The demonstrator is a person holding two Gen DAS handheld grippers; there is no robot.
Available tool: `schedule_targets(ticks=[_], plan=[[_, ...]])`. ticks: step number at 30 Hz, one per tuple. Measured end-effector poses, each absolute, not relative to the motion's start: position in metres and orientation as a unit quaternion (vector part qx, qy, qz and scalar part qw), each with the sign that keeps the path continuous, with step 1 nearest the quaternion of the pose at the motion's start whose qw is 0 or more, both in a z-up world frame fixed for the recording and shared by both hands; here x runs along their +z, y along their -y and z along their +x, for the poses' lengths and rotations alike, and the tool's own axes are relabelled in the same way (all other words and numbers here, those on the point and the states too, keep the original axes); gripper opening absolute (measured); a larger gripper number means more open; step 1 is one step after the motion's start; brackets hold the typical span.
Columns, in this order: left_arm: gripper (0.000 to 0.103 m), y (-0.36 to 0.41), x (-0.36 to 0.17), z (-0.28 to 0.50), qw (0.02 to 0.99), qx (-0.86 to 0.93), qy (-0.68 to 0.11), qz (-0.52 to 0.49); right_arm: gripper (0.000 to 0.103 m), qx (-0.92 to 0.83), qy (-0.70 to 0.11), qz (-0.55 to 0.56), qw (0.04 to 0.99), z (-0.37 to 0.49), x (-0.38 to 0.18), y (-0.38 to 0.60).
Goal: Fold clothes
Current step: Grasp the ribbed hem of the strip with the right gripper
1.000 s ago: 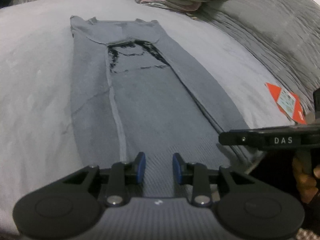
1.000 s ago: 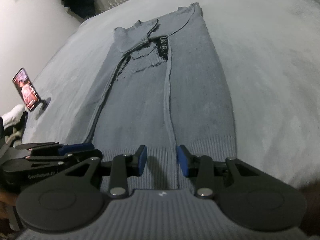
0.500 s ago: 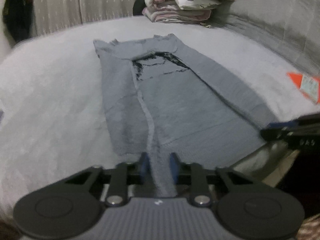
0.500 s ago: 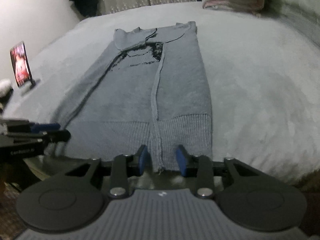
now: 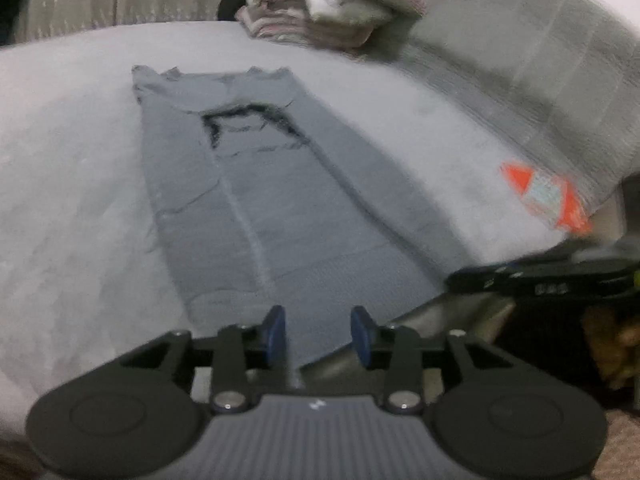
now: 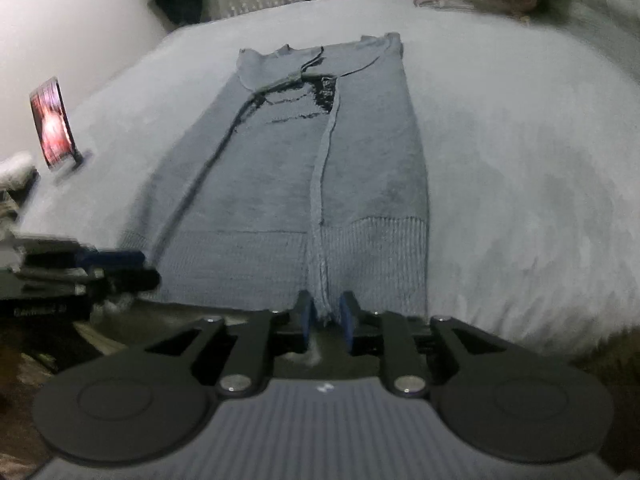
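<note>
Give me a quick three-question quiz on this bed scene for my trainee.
1. True or false: the grey sweater lies crumpled in a heap.
2. In the right wrist view, the propped phone stands: A) right of the sweater, B) left of it, C) on it.
3. What sits between the pads of the right gripper?
Key: 1 false, it lies flat; 2 B; 3 the sweater's ribbed hem.

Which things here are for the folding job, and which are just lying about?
For the job: sweater, left gripper, right gripper.
Lying about: phone, orange packet, folded pile.
</note>
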State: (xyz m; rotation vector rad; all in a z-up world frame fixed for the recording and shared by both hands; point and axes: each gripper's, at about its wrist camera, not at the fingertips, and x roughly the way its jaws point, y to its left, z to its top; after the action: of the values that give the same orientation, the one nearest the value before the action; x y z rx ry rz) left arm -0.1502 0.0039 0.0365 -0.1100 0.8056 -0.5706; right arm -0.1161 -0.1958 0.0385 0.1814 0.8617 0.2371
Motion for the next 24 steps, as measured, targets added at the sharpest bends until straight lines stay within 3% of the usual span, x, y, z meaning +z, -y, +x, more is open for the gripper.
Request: schedule_targets(ticks=[4,17,21,24], plan=[[0.043,-0.026,0.047,-0.144,0.888,-0.246,-0.379,-0.086,0.036,0.101,-0.404,0.129,0.900,-0.116,0.049,0.217],[0.041,-0.073,0.016,-0.114,0.836,-0.207,-0.480,-0.168,0.036,0.084,-0.451,0.150,0.876,-0.089,0.041,0.249],[0.030,-0.076,-0.001,-0.107,0.802,-0.235,-0.510,-0.206,0.036,0.107,-0.481,0.176,0.852,-0.077,0.035,0.264],[0.030,-0.074,-0.007,-0.105,0.789,-0.252,-0.519,-0.213,0.038,0.123,-0.491,0.209,0.837,-0.070,0.029,0.273]])
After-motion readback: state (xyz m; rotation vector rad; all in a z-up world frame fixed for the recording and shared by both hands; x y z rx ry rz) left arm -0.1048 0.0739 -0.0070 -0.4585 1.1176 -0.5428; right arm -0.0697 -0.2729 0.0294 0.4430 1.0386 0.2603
